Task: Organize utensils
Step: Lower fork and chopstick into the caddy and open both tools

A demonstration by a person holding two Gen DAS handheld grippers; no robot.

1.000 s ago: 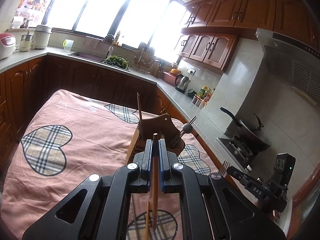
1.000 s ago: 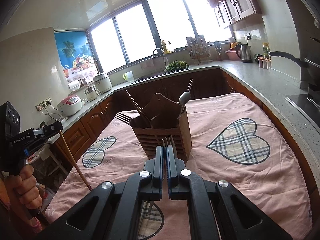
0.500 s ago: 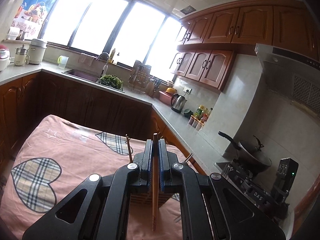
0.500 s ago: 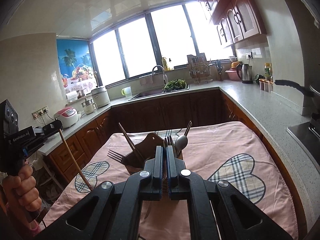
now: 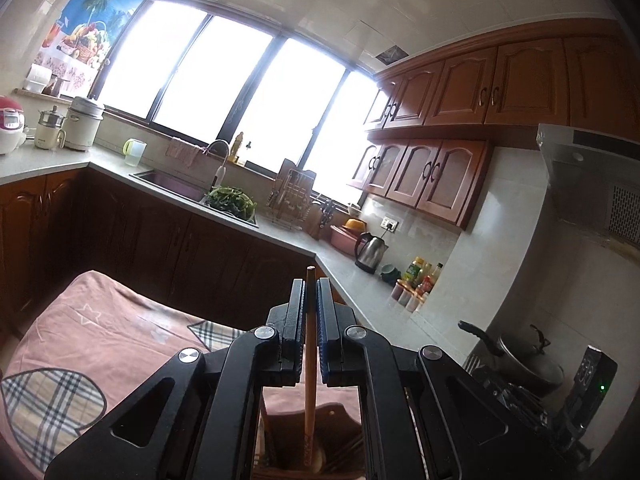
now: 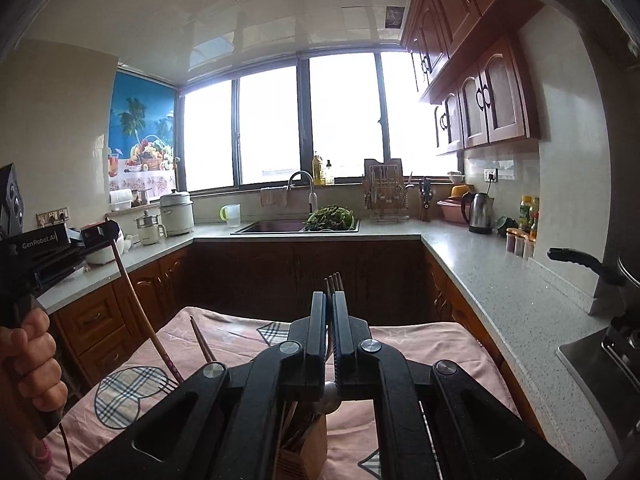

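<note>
My left gripper is shut on a wooden chopstick, which hangs tip down over the wooden utensil holder at the bottom of the left wrist view. My right gripper is shut on a metal fork, tines up past the fingertips. The holder shows under the right gripper with a spoon bowl, an upright chopstick and another fork. In the right wrist view a hand holds the left gripper at the left, its chopstick slanting down toward the holder.
The holder stands on a table under a pink cloth with plaid hearts. Dark wooden cabinets and a grey counter wrap around it. A wok sits on the stove at the right, near a kettle and bottles.
Both grippers have risen and tilted up, each still holding its utensil. The holder has slid from the middle of each view to the bottom edge, beneath the grippers.
</note>
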